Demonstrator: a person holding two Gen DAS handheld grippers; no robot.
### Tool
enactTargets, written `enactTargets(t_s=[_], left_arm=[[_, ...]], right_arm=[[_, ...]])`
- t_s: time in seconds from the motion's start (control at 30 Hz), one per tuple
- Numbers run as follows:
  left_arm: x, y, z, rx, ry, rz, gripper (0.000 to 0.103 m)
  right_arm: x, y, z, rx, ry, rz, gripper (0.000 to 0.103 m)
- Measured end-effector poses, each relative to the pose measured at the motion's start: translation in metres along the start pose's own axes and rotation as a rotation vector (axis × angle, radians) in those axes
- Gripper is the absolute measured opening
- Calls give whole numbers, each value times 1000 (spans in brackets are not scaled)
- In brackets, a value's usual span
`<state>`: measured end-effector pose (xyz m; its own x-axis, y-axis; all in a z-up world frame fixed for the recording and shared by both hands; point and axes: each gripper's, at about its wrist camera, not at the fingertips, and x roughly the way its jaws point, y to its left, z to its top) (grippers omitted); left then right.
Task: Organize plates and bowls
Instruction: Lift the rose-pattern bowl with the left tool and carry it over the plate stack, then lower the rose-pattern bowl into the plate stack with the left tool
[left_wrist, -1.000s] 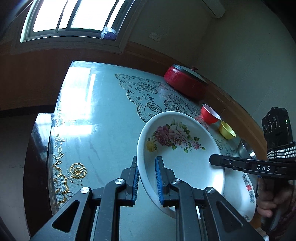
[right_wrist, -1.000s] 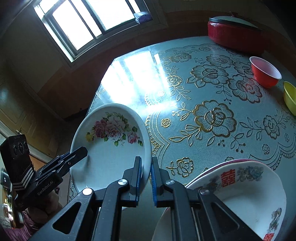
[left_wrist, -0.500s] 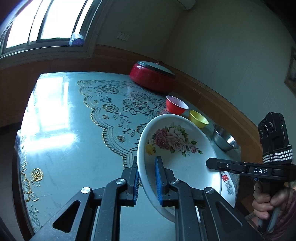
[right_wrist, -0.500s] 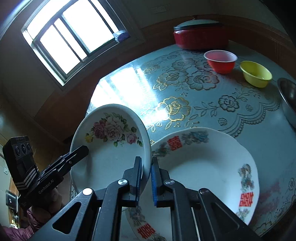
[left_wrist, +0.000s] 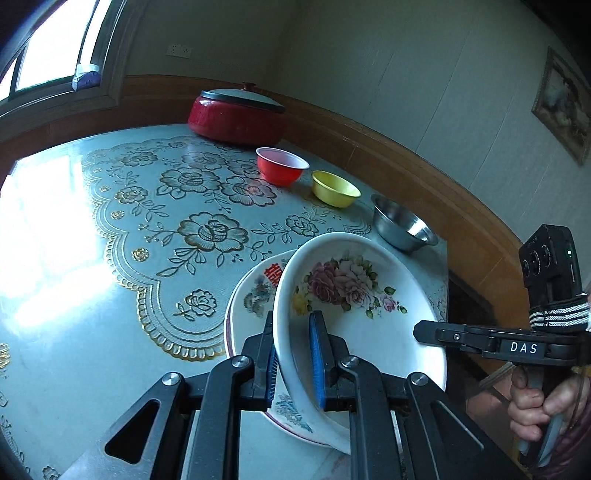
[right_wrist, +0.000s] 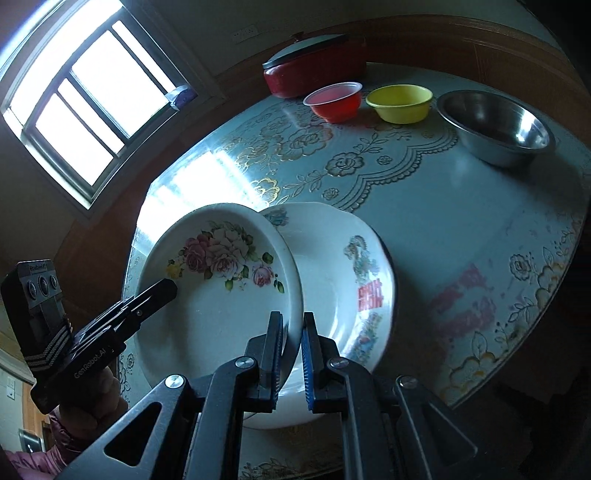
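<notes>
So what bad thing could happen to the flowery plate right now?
The flowery plate is tilted and pinched only at its rim by the left gripper and the right gripper, so it might slip out. It hangs partly over the bigger plate on the table; coming down fast or off-centre, it could clack or chip. That bigger plate sits near the table's edge, so a bump might nudge it off.

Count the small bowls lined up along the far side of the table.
3: red bowl beside the red pot, yellow bowl in the middle, steel bowl at the right end. More may sit outside the views.
</notes>
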<state>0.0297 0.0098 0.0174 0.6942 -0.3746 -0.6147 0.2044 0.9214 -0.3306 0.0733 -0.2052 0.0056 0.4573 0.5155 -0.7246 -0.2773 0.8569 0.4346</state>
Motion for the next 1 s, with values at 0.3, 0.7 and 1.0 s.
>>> enactTargets(t_s=[0.3,0.7,1.0], left_arm=[[12,-15,1,45,25,3,15],[22,-12,3,95,59,32,16],[24,-9,4,106,63,20,16]], right_arm=[[-4,-16,-9,31,3,-29,9],[7,-17,-14,44,15,-51,9],[8,-4,-16,-8,-3,-125,11]])
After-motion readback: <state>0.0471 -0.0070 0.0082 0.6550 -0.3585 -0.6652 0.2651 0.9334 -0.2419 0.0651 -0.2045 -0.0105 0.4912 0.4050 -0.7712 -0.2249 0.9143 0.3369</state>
